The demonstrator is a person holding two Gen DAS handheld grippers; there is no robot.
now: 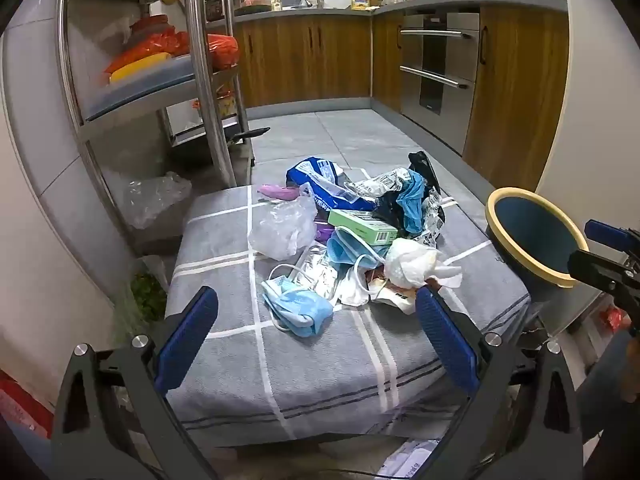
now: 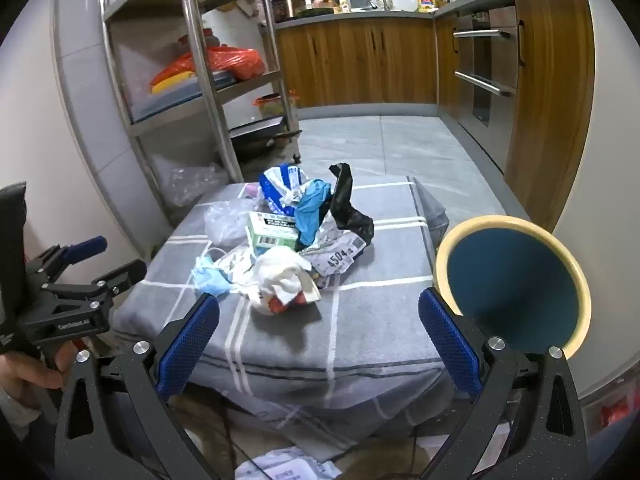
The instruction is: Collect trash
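A heap of trash lies on a low table under a grey checked cloth (image 1: 280, 360): blue face masks (image 1: 298, 308), a clear plastic bag (image 1: 282, 228), a green box (image 1: 362, 228), a crumpled white tissue wad (image 1: 412, 260) (image 2: 282, 272), a blue and white wrapper (image 1: 320, 184) and a black bag (image 2: 348, 204). A dark blue bin with a cream rim (image 2: 512, 280) (image 1: 532, 232) stands at the table's right side. My left gripper (image 1: 316, 340) hangs open above the near edge, nothing between its fingers. My right gripper (image 2: 320, 344) is open too, short of the heap, the bin beside its right finger (image 2: 448, 344).
A steel shelf rack (image 1: 204, 80) with orange bags stands to the left of the table. Wooden kitchen cabinets (image 1: 308, 60) and an oven (image 1: 436, 68) line the back and right. A hand (image 2: 28, 368) grips the left tool. Papers (image 2: 280, 468) lie on the floor below.
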